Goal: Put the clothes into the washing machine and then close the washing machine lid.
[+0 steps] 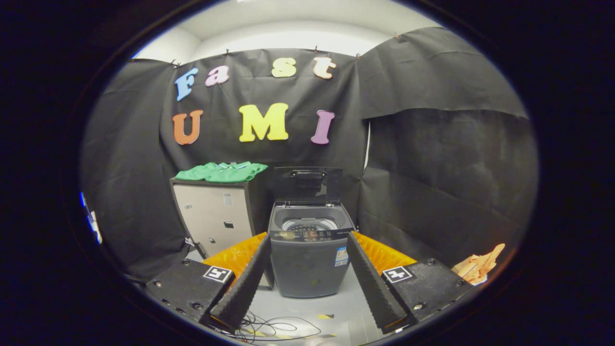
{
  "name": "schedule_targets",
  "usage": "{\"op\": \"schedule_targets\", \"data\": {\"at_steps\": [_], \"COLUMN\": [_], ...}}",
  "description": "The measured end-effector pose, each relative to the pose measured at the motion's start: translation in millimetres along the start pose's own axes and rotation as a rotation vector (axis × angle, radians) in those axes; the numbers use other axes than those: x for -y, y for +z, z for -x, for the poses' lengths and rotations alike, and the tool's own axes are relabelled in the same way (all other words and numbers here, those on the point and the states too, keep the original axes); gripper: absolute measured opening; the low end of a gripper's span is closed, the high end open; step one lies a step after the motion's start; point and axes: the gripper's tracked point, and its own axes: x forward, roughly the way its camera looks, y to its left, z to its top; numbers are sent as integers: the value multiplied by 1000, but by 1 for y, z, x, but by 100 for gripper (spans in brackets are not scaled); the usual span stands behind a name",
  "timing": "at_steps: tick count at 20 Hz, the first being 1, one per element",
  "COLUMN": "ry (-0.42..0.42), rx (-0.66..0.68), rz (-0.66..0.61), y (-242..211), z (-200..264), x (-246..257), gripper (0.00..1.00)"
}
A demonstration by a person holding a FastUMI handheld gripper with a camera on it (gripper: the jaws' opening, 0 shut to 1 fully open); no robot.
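A small grey top-loading washing machine [309,254] stands on the floor straight ahead, framed between my fingers and beyond their tips. Its dark lid [307,185] is raised upright against the back wall, and the drum opening [310,224] shows inside. A green garment [223,172] lies folded on top of a cabinet [216,218] just left of the machine. My gripper [308,250] is open, with nothing held between its fingers.
Loose black cables [274,329] lie on the pale floor below the fingers. A person's hand [480,266] shows at the right. Black cloth walls close the booth behind and on both sides.
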Motion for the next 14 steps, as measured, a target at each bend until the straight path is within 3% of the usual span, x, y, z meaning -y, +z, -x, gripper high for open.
{"op": "schedule_targets", "data": {"at_steps": [6, 14], "ry": [-17, 106], "rx": [0, 56], "rz": [-11, -21], "y": [26, 110], "z": [-46, -142], "x": [-1, -48], "gripper": [99, 99]}}
